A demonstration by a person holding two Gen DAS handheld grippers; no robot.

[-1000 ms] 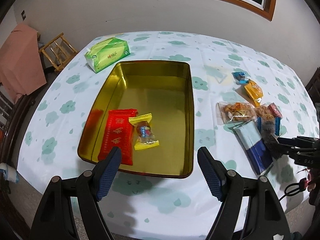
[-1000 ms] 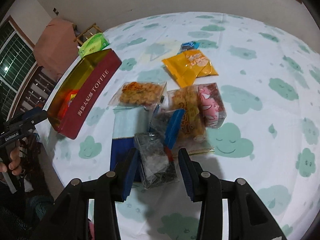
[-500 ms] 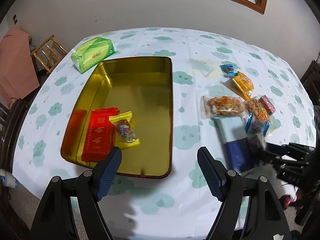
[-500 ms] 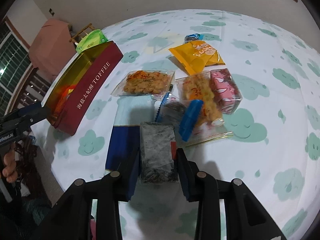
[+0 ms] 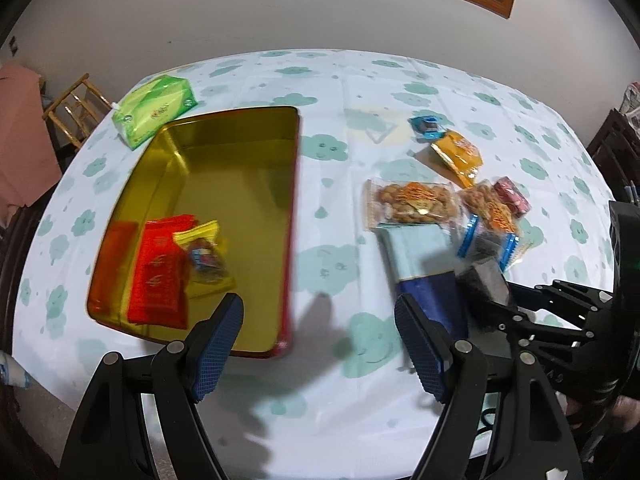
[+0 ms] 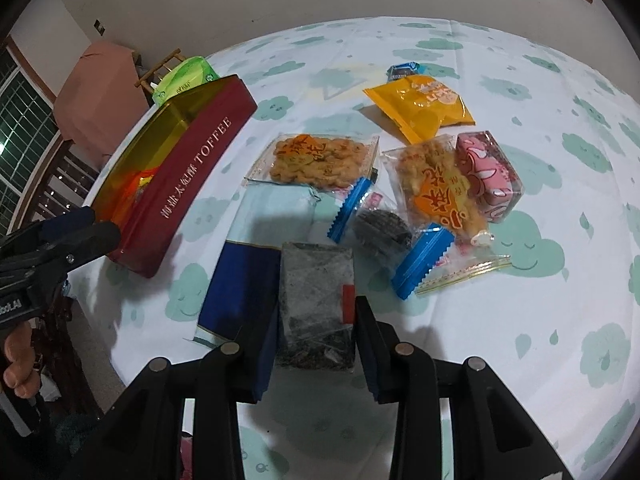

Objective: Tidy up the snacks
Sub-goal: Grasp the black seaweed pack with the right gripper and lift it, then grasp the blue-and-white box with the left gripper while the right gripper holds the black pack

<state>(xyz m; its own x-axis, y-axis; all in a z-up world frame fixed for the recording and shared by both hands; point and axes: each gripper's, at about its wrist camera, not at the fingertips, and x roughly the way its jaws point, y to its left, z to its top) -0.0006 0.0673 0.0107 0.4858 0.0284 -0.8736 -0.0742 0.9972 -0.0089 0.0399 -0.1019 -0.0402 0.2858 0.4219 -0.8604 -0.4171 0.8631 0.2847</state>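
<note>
While the right gripper (image 6: 316, 332) pinches the dark seaweed-like snack packet (image 6: 316, 300), its jaws having just closed further onto it, the left gripper (image 5: 320, 344) hangs spread wide and empty over the near edge of the table (image 5: 360, 88), just beside the near right corner of the toffee tin (image 5: 224, 184). The held packet is at the near end of the snack group, partly over the blue and pale flat packet (image 6: 248, 256). I judge that the picking step is in hand; the next move calls for lifting the packet clear of its neighbours and carrying it to the left, over the red wall of the tin. Inside the tin I count two snacks: one red packet (image 5: 160, 276) and one yellow-wrapped candy (image 5: 204, 256). Outside I count eight: the held one, the flat blue one, two clear packets of fried biscuits (image 6: 320, 156), one pink packet (image 6: 488, 172), one orange packet (image 6: 420, 104), one small blue candy (image 6: 402, 70) and one dark cookie with blue ends (image 6: 384, 228). One green tissue pack (image 5: 154, 110) lies by the far left corner of the tin.
</note>
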